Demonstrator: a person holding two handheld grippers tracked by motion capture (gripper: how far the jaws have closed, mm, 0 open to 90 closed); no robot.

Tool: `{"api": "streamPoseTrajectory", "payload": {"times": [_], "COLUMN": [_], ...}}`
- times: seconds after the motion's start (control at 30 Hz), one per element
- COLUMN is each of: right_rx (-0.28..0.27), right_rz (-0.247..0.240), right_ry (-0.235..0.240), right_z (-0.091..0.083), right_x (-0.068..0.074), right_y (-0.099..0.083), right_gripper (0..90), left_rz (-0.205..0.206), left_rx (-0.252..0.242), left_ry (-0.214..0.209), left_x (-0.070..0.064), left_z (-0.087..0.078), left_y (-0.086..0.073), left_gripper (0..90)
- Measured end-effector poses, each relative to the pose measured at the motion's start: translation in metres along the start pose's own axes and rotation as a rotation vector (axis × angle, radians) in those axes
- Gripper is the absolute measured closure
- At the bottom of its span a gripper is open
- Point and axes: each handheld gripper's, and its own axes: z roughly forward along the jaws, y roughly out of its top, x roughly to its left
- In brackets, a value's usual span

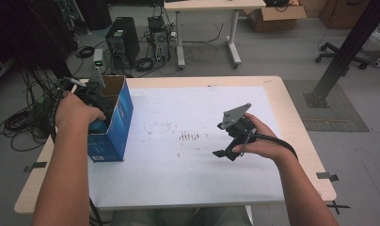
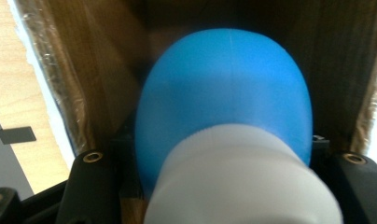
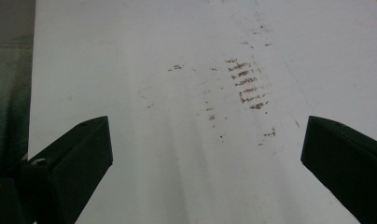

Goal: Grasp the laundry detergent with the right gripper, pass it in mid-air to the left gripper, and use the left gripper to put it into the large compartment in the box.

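L hand-held gripper (image 2: 224, 186) is down inside the open blue box (image 1: 114, 123) at the counter's (image 1: 291, 127) left edge, jaws either side of a blue bottle (image 2: 224, 93) w/ white cap (image 2: 242, 177); can't tell if they actually clamp it. R hand-held gripper (image 1: 228, 149) hovers over the white sheet (image 1: 178, 169), jaws wide apart, nothing btwn them, brown smudges (image 3: 245, 84) just ahead.

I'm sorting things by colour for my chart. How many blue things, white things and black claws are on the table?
Blue: 2, the blue cardboard box and the blue bottle inside it.
White: 2, the white sheet and the bottle's white cap.
Black: 2, the left claw and the right claw.
Total: 6
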Motion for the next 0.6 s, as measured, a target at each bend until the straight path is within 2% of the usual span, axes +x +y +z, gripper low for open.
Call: {"api": "streamPoseTrajectory", "payload": {"times": [0.4,0.6], "right_rx": [0.006,0.008], "right_rz": [0.002,0.006], "right_ry": [-0.002,0.002], "right_z": [0.0013,0.0006], "right_x": [0.0013,0.0018], "right_y": [0.0003,-0.0004], "right_gripper": [2.2,2.3], "left_rz": [0.012,0.025], "left_rx": [-0.001,-0.022], "left_ry": [0.000,0.002], "left_x": [0.0011,0.0013], "left_z": [0.0039,0.0042], "left_y": [0.0011,0.0004], "left_gripper": [38.1,37.8]}}
